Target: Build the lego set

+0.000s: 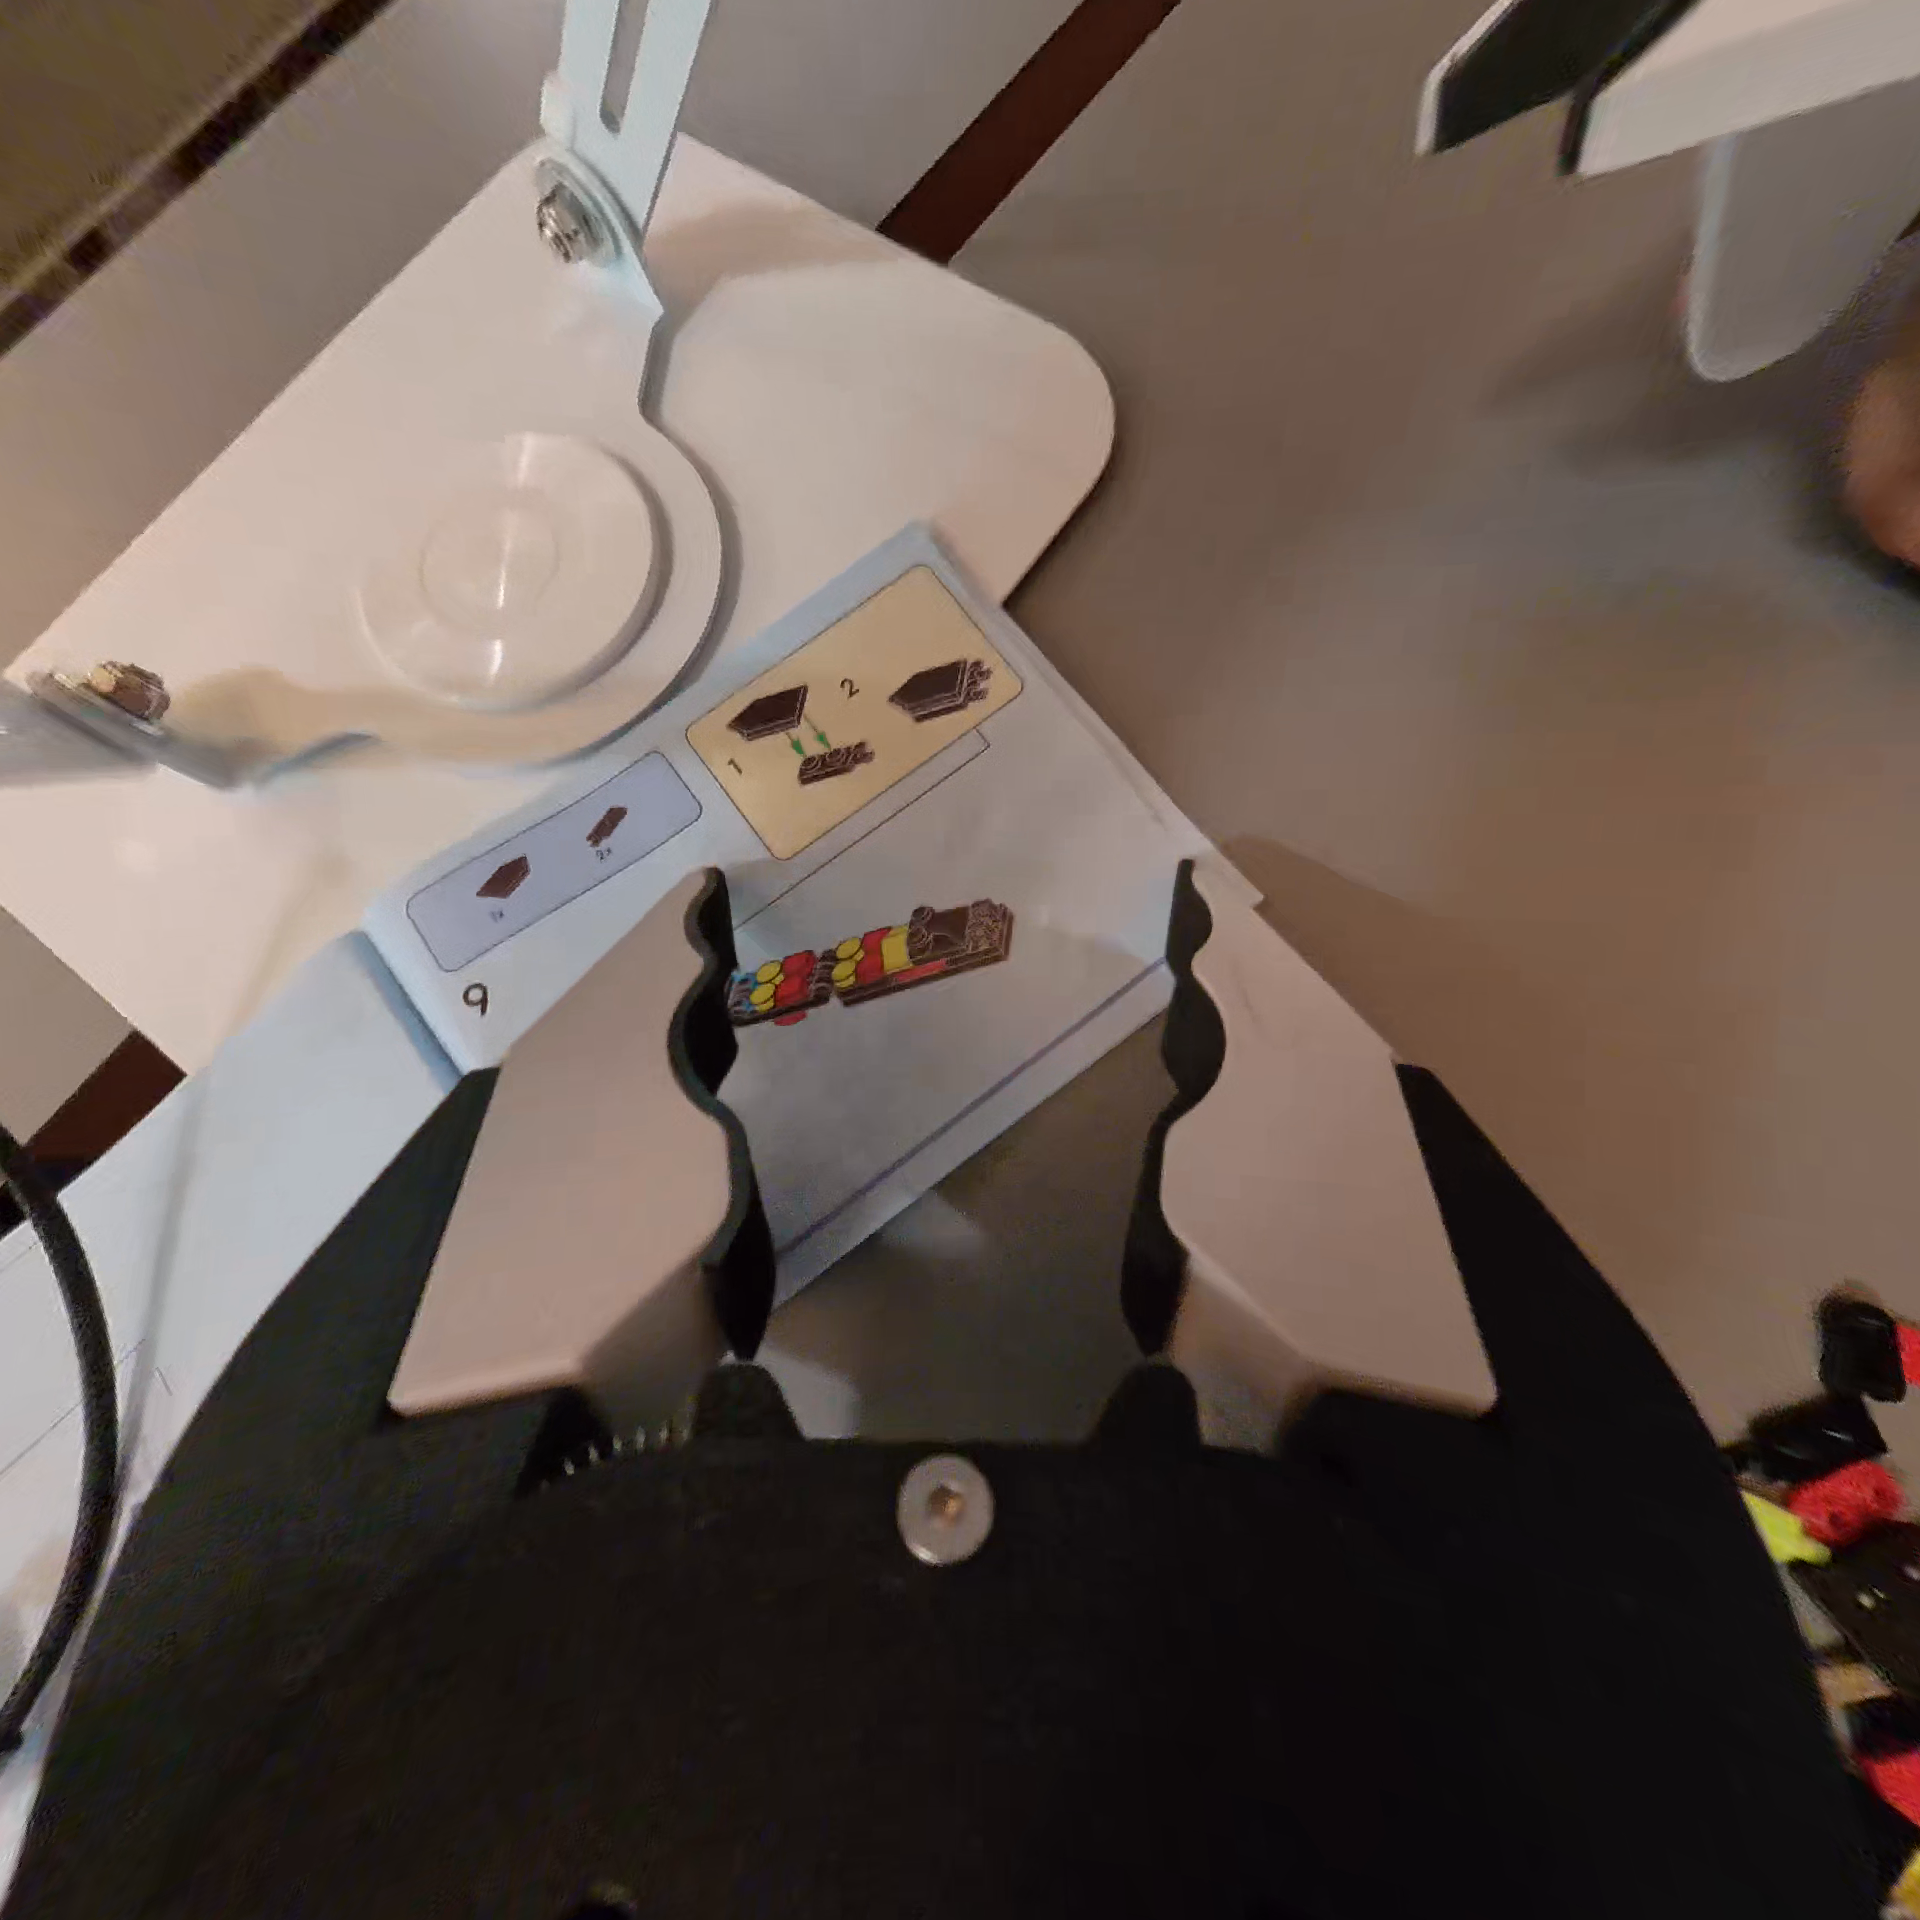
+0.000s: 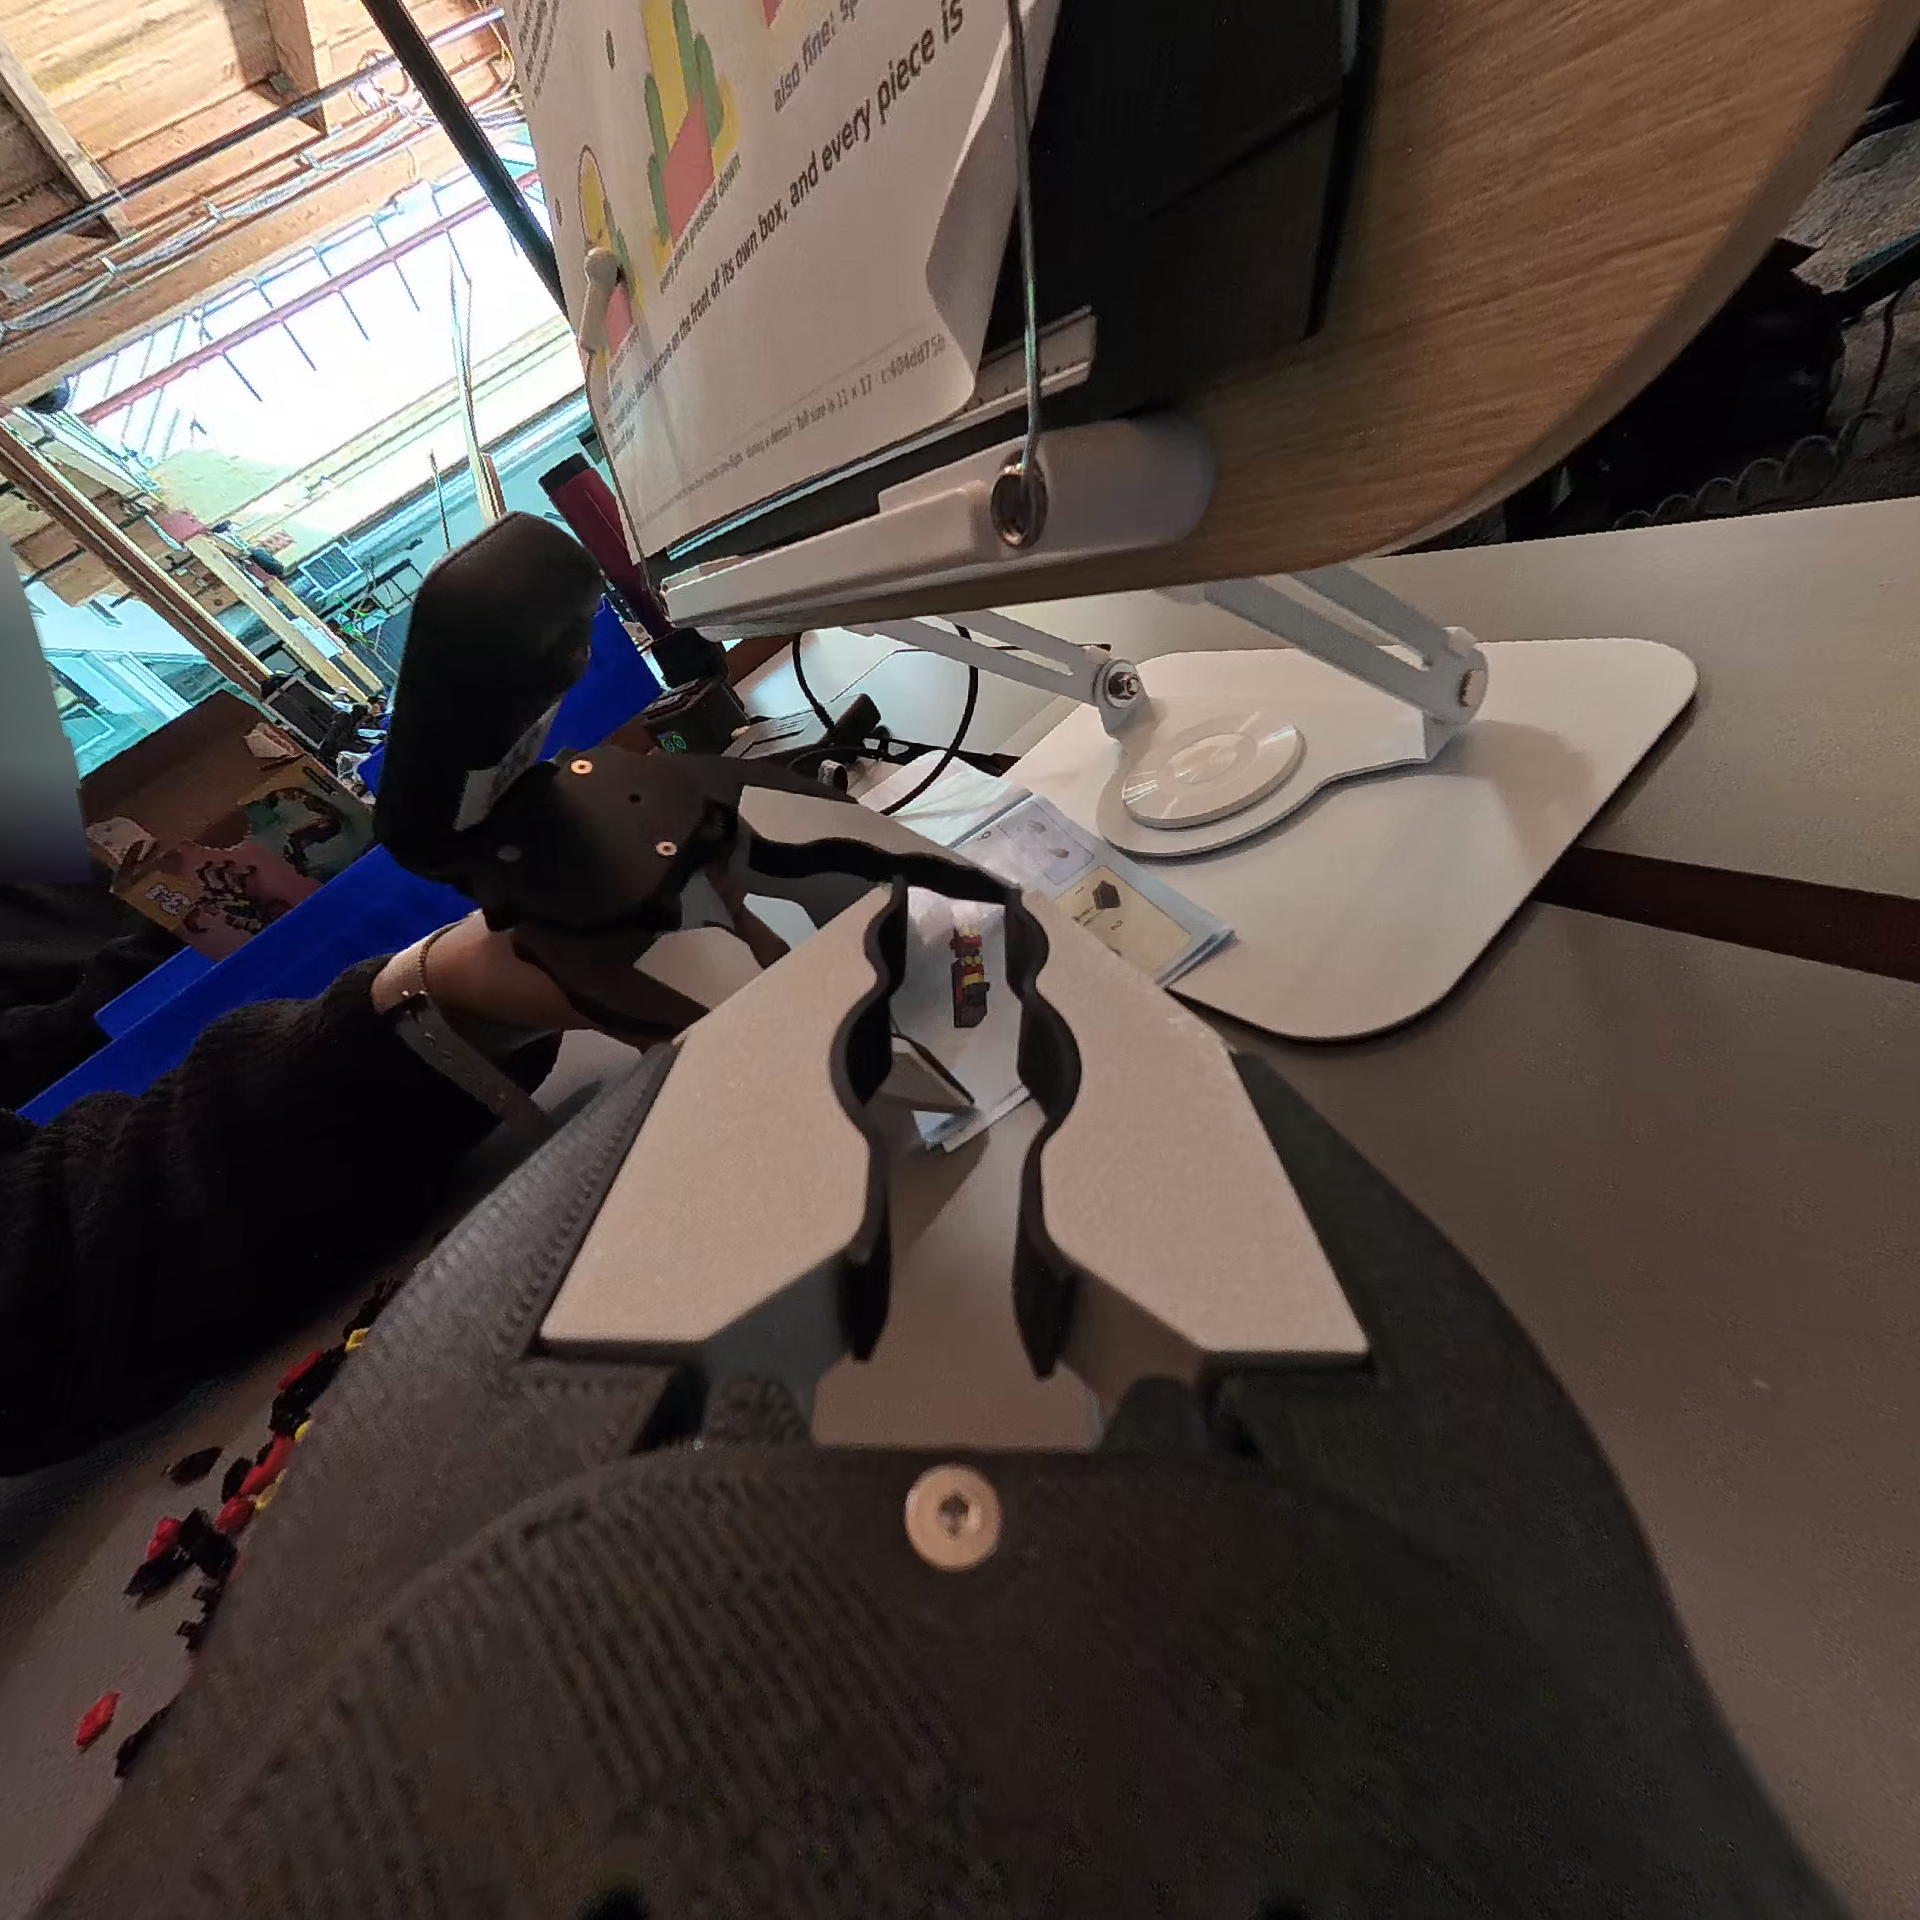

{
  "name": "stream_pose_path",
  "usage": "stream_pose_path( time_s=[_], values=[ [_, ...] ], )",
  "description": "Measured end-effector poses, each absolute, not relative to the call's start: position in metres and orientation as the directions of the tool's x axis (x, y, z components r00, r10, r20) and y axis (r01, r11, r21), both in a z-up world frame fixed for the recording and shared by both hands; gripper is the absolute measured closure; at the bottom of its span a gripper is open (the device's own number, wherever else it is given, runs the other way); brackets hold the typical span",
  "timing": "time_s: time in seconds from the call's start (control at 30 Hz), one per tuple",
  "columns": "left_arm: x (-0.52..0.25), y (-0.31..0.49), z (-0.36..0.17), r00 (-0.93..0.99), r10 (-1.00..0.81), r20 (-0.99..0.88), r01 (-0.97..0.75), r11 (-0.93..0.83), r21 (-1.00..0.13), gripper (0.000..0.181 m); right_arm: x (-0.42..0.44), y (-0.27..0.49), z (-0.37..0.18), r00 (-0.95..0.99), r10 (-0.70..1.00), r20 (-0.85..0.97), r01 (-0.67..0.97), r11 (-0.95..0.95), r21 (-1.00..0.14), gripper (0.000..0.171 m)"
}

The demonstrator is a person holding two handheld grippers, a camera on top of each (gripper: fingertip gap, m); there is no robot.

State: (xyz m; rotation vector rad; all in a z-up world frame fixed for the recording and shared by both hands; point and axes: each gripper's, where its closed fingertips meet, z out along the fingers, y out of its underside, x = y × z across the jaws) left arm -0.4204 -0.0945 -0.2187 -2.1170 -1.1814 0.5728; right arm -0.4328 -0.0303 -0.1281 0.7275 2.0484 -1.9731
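The instruction booklet [image 1: 894,977] serves as the landmark: it lies open on the grey table [image 1: 1507,727], with one corner resting on the white base plate of the stand [image 1: 883,343].

The left gripper [image 1: 945,894] hangs directly above the booklet's open page, its jaws spread wide and holding nothing. Between the fingers [image 1: 582,1122] shows a printed drawing of a brown, red and yellow build, and beyond it two smaller panels with brown parts.

The right gripper [image 2: 954,925] is aimed at the booklet from the side, low over the table, with its jaws parted to a moderate gap and empty. Through that gap a printed drawing on the page appears. The left gripper is visible over the far edge of the booklet, held by a hand [image 2: 488,966] in a dark sleeve.

The loose lego pieces [image 2: 223,1496], black, red and yellow, are scattered on the table well apart from the booklet, towards the person's side; the left wrist view catches them at its lower right edge [image 1: 1839,1496].

Behind the booklet, the stand carries a wooden board [image 2: 1507,260] with a printed sheet [image 2: 790,208] clipped to it.
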Motion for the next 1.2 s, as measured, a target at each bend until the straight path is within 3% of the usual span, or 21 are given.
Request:
stream_pose_path(
  time_s=[0.37, 0.87, 1.2],
  values=[
    [-0.419, -0.098, -0.220, 0.467, 0.882, -0.063, 0.619, -0.377, -0.689, 0.105, -0.432, -0.030, -0.128, -0.860, 0.210, -0.465, 0.473, -0.013, -0.881, 0.154],
    [-0.422, -0.103, -0.219, 0.456, 0.875, -0.162, 0.580, -0.430, -0.692, 0.164, -0.430, -0.031, -0.129, -0.860, 0.208, -0.466, 0.474, -0.009, -0.880, 0.154],
    [-0.420, -0.105, -0.214, 0.464, 0.885, -0.030, 0.614, -0.346, -0.709, 0.169, -0.431, -0.030, -0.128, -0.851, 0.196, -0.487, 0.494, -0.018, -0.869, 0.153]
  ],
)
